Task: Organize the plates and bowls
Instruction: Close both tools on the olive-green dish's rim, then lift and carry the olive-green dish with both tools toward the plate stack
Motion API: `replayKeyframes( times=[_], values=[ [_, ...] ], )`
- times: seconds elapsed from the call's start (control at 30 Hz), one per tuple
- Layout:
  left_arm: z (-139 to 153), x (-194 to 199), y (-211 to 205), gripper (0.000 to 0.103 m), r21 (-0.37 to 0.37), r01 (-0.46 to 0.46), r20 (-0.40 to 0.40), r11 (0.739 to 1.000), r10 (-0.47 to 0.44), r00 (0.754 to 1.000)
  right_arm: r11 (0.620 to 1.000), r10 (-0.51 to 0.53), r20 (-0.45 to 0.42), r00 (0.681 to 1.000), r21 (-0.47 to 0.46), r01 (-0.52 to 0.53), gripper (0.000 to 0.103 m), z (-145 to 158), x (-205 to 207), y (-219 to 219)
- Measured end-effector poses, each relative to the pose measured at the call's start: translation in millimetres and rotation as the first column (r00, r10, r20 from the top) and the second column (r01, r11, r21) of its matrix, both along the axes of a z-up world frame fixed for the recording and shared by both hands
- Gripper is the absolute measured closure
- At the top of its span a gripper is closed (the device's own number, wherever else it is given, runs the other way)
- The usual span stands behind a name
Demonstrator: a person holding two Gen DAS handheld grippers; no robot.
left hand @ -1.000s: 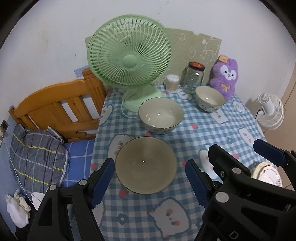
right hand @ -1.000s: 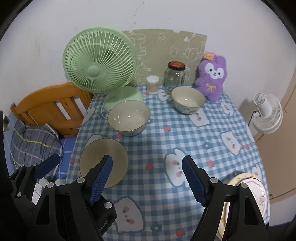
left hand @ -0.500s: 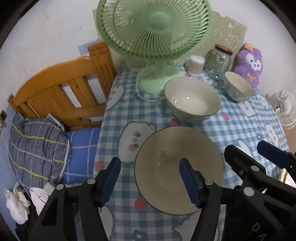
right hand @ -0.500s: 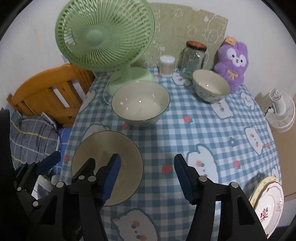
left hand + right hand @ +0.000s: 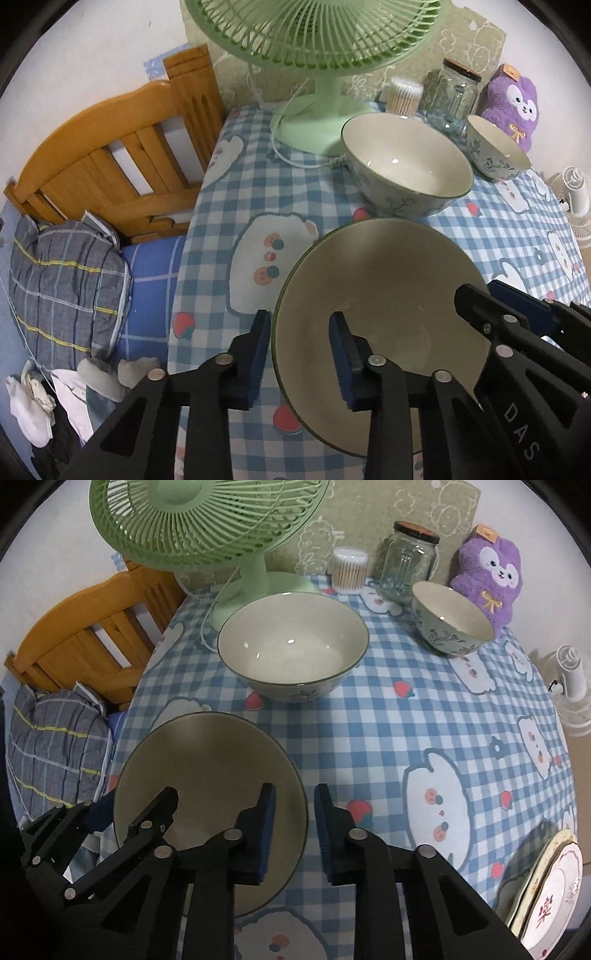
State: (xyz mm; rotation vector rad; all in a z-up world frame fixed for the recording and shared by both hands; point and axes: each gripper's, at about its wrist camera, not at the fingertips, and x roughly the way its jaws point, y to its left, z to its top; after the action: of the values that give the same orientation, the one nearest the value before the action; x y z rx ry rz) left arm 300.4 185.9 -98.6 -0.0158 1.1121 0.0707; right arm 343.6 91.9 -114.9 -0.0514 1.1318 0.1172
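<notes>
Fingers of your left gripper (image 5: 300, 354) and right gripper (image 5: 294, 829) hide the olive bowl's (image 5: 207, 775) near wall; jaws closing astride opposite rims, mouth up.

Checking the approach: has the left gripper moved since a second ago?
Yes. The left gripper came down toward the olive plate, now straddling its left rim, jaws closing.

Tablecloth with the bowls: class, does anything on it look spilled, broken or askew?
Nothing spilled or broken. The olive bowl sits by the table's left edge. The stacked plates overhang the right edge, so they look precarious. The large bowl and small bowl stand upright.
</notes>
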Motion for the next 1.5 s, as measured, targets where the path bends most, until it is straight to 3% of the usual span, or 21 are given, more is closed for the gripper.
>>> replayKeyframes(
  times=[0.23,0.77,1.5],
  values=[
    [-4,3,0,0.089,0.016,-0.001,0.007,1.000,0.001,1.000,0.999,-0.015,0.007,1.000,-0.035,0.016,0.087,-4,3,2],
    [-1,-8,-14,0.089,0.035,0.023,-0.019,0.999,-0.022,1.000,0.998,-0.023,-0.022,0.999,-0.063,0.021,0.087,-5,-7,-11],
    [44,-60,-80,0.090,0.035,0.024,0.037,0.999,-0.025,0.999,0.998,-0.044,0.039,0.998,-0.045,0.045,0.087,46,-65,-79]
  ],
)
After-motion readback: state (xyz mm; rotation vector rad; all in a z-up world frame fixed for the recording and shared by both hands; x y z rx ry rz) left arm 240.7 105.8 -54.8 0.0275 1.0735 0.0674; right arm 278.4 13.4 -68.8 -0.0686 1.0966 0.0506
